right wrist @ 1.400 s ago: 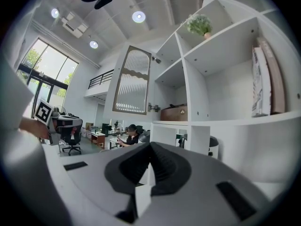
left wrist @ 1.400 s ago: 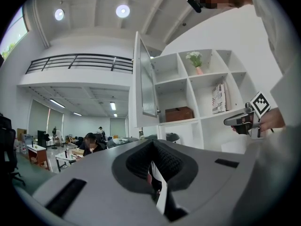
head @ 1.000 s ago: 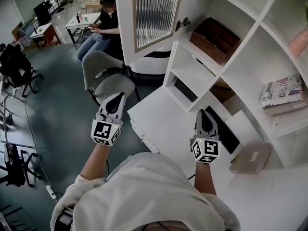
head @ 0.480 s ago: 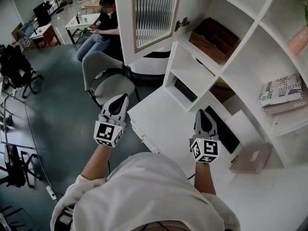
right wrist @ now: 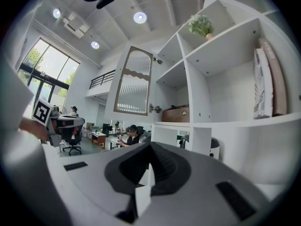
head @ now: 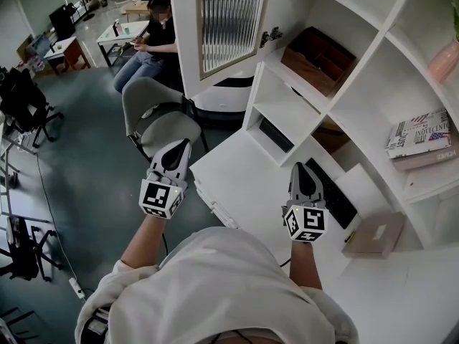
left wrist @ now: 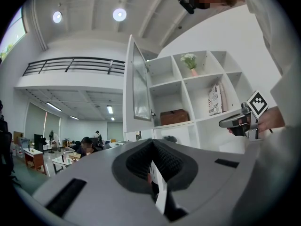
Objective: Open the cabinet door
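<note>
No change since the earlier frame: both grippers remain in place. The left gripper (head: 182, 144) and right gripper (head: 301, 168) each have jaws closed together, holding nothing. The door (head: 228, 21) stands swung open from the shelves (head: 357, 70), well beyond the left gripper.

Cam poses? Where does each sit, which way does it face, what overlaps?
Head view: on the head, steeply down at desk and shelves; shows forearms, left tool, right tool.
Left gripper view: on left tool, level toward the open cabinet door; own shut jaws, right tool beside.
Right gripper view: on right tool, level toward shelves; own shut jaws, left tool beside.
Shared: all show cabinet door and books.
</note>
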